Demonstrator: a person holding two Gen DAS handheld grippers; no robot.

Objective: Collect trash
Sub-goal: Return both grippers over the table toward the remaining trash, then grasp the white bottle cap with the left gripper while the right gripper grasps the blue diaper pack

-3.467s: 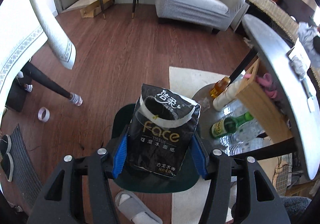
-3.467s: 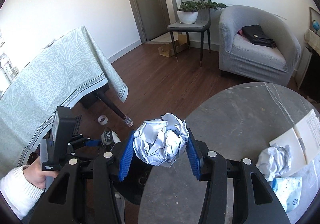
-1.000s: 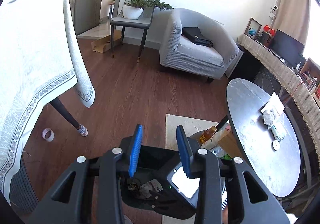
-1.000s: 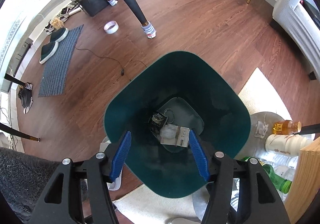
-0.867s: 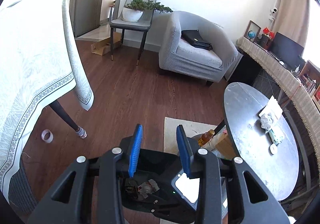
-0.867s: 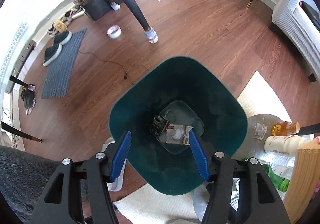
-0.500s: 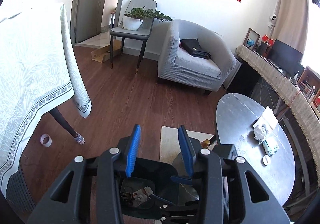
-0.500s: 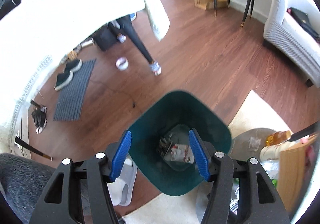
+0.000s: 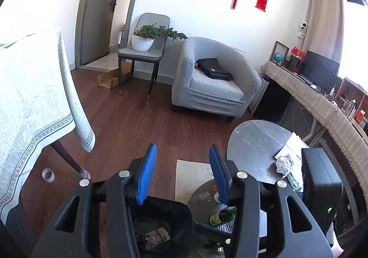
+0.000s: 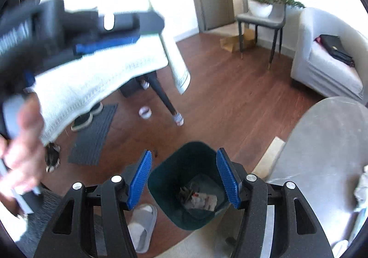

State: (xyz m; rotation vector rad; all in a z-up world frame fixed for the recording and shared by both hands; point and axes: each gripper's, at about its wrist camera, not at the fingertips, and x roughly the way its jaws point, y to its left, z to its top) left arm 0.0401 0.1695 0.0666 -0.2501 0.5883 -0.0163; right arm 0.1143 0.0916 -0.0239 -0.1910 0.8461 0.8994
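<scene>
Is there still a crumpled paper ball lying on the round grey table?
Yes, a crumpled paper ball lies on the round grey table, beside a sheet of white paper.

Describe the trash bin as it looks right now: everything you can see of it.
The trash bin is a dark green, smooth, plastic-looking container with a rounded-square mouth, its walls tapering to a smaller flat bottom. It stands upright and open, without a lid, on the brown wood floor, beside the pale rug and the round grey table. Crumpled paper and a flattened dark wrapper lie on its bottom. A grey slipper lies close to its base. Neither gripper touches it; both hang above it, empty.
</scene>
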